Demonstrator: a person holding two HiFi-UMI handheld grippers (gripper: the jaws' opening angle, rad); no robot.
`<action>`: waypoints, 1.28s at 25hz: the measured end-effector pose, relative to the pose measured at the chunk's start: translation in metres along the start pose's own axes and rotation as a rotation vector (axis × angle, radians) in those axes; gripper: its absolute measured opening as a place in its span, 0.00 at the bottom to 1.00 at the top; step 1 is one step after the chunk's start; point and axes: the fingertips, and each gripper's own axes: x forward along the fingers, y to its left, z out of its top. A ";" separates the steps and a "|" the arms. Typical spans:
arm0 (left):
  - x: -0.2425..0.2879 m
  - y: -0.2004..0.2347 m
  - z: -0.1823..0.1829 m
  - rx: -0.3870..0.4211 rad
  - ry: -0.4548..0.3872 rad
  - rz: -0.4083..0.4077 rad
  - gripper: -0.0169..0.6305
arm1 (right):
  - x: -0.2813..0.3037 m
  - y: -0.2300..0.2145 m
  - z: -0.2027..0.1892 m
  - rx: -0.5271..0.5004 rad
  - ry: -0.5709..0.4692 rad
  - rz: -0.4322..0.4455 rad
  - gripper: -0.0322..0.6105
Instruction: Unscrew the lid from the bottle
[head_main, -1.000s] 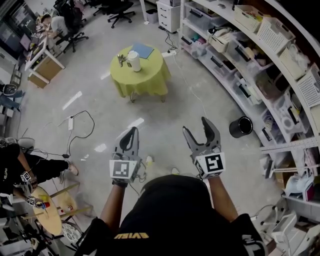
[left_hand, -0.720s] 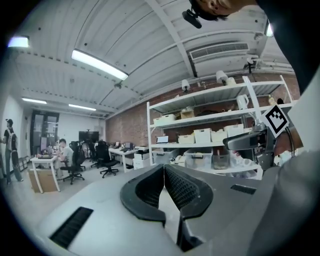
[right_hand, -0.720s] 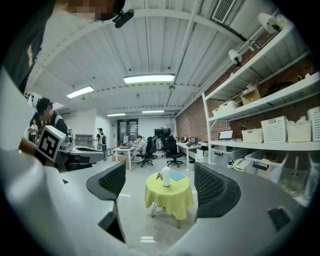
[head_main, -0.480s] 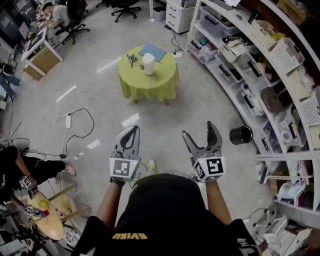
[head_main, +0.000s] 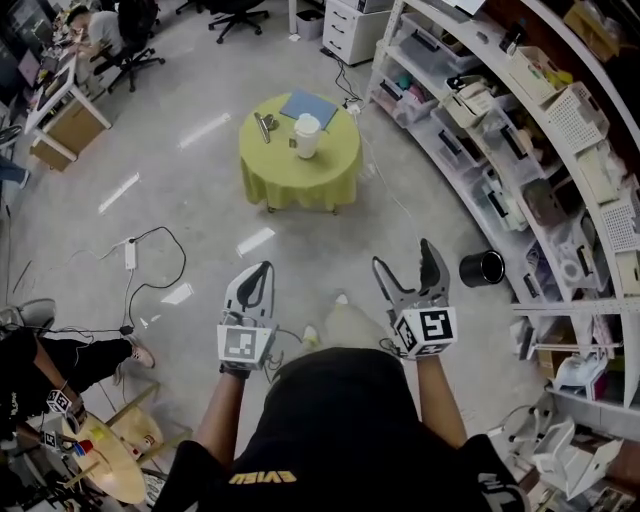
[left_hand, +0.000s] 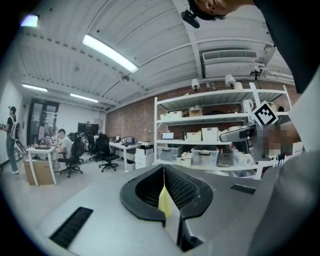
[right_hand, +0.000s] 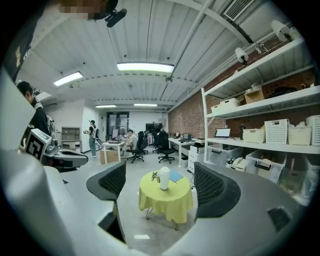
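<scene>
Two tongs, one room, three views.

**Head view.** The left tongs (head_main: 262, 272) have their jaws together. The right tongs (head_main: 405, 262) stand wide apart with nothing between them. Each carries a cube with black-and-white square markers. The person's black shirt (head_main: 340, 420) bears yellow lettering too small to read surely. Well ahead of both tongs is a round table (head_main: 280, 172) under a yellow cloth. The white bottle (head_main: 307, 135) stands upright on it, with a blue sheet (head_main: 308, 106) behind it and a small metal item (head_main: 264, 125) to its left. The floor (head_main: 200, 220) is pale grey and glossy, crossed by a cable (head_main: 160, 262). A black bin (head_main: 483, 268) stands by the shelves (head_main: 520, 140) of crates and boxes.

**Left gripper view.** The left tongs (left_hand: 164, 190) are closed pad to pad, and only a thin yellow sliver shows in the slit. The marker cube (left_hand: 265, 114) of the right tongs shows to the right. White shelves (left_hand: 200, 120) line a brick wall (left_hand: 130, 125). Desks and office chairs stand under strip lights (left_hand: 110, 52).

**Right gripper view.** The right tongs (right_hand: 159, 169) gape and hold nothing. Far beyond them the bottle (right_hand: 164, 178) stands on the table (right_hand: 165, 202). The left tongs (right_hand: 55, 157) show at the left edge. People sit and stand at the far desks.
</scene>
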 end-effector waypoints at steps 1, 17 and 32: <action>0.007 0.006 -0.002 -0.001 0.000 0.001 0.06 | 0.011 -0.001 -0.001 -0.001 0.006 -0.005 0.70; 0.168 0.140 0.016 0.015 0.063 0.067 0.06 | 0.278 -0.011 0.005 0.040 0.082 0.210 0.67; 0.298 0.209 -0.011 0.039 0.178 0.082 0.06 | 0.399 -0.041 -0.032 0.029 0.280 0.292 0.67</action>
